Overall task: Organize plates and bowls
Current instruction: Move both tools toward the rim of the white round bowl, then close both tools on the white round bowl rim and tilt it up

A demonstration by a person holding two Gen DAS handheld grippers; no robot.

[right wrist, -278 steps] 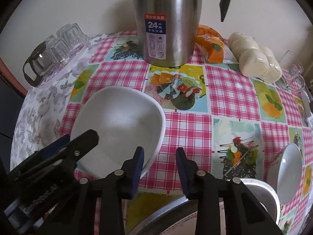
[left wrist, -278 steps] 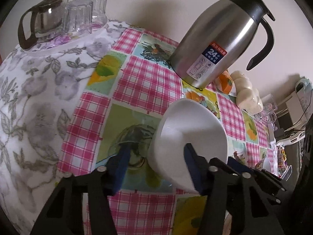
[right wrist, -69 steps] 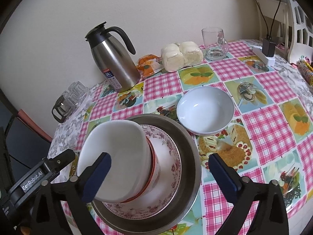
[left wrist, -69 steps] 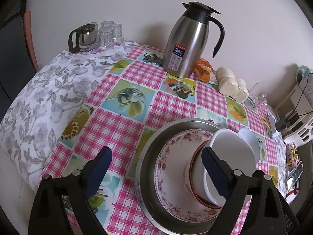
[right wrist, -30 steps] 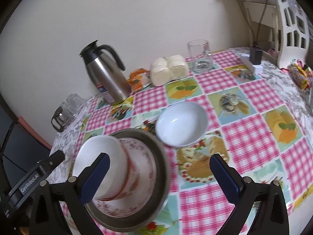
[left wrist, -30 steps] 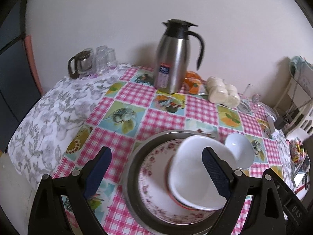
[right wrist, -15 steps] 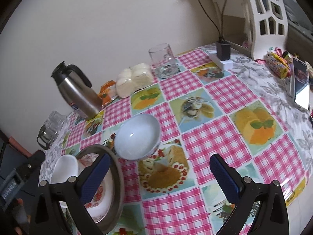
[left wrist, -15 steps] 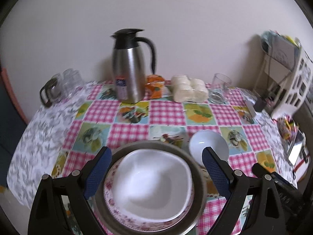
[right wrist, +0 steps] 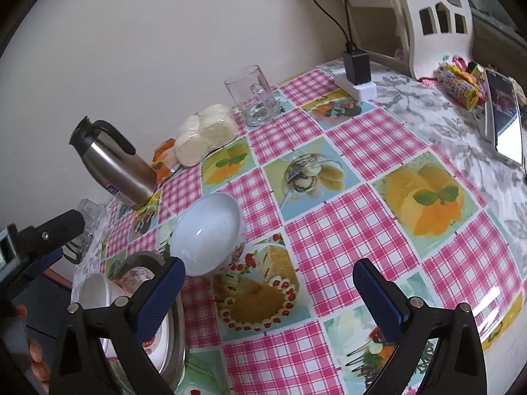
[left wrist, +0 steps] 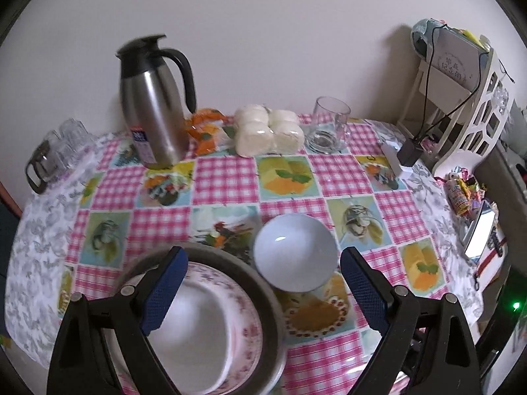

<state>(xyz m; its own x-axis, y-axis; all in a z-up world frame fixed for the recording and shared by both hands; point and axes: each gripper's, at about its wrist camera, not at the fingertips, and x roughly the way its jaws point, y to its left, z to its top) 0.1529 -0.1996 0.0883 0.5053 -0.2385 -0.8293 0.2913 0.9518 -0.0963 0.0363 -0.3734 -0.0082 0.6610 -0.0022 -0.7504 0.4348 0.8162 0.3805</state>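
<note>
Two bowls [left wrist: 295, 252] [left wrist: 194, 332], one plate [left wrist: 245, 316], one basin [left wrist: 270, 299]

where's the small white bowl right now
The small bowl sits upright on the checked tablecloth, just right of the metal basin holding the stacked dishes, seen near the centre of the left wrist view.

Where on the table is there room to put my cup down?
The widest bare cloth lies right of the white bowl, running toward the phone. A smaller bare strip sits between that bowl and the buns. It is crowded along the wall by the thermos jug and glass mug, and at the metal basin of stacked dishes.
</note>
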